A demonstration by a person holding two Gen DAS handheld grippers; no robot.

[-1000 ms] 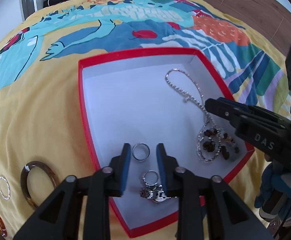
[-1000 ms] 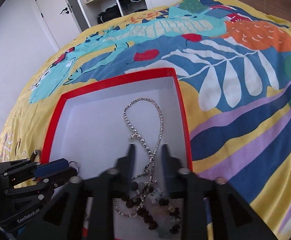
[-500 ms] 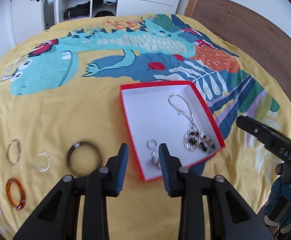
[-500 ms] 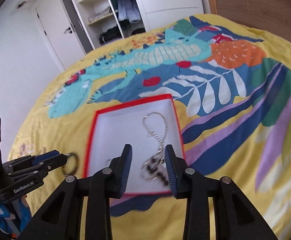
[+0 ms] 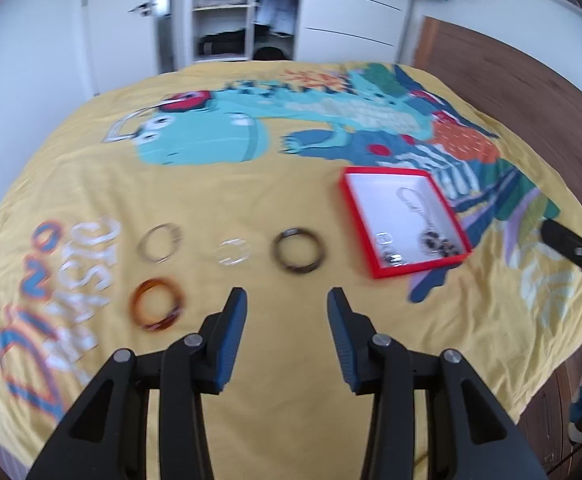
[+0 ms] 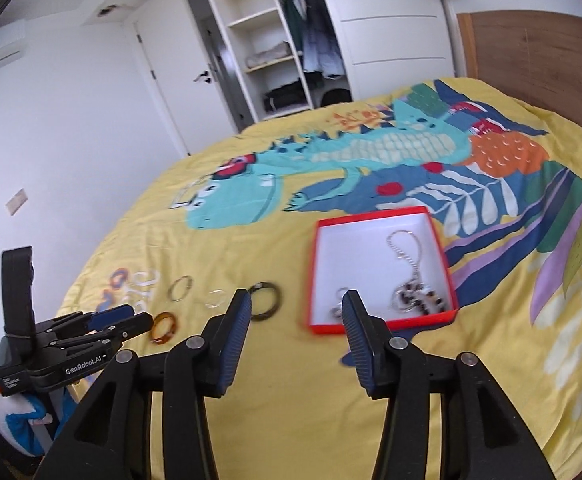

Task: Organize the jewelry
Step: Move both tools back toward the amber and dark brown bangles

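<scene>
A red box (image 5: 355, 212) (image 6: 379, 326) with a white inside lies on the bed and holds a silver chain (image 5: 413, 206) (image 6: 405, 250), dark beads (image 5: 437, 242) (image 6: 421, 298) and rings (image 5: 387, 242) (image 6: 341, 300). On the cover to its left lie a dark bangle (image 5: 299, 250) (image 6: 265, 300), a clear ring (image 5: 233, 251) (image 6: 215, 298), a silver bangle (image 5: 159, 243) (image 6: 181, 288) and an amber bangle (image 5: 157, 308) (image 6: 165, 327). My left gripper (image 5: 287, 312) (image 6: 125, 322) is open and empty, held high above the bangles. My right gripper (image 6: 295, 312) is open and empty above the box's near edge.
The bed has a yellow cover with a dinosaur print (image 5: 219, 140) (image 6: 251, 196). An open wardrobe (image 6: 283, 40) and a door (image 6: 171, 80) stand behind it. A wooden headboard (image 5: 531, 92) lines the right side.
Both grippers have drawn back and up from the box and opened wider. The left view has swung left, so the bangles on the cover now show.
</scene>
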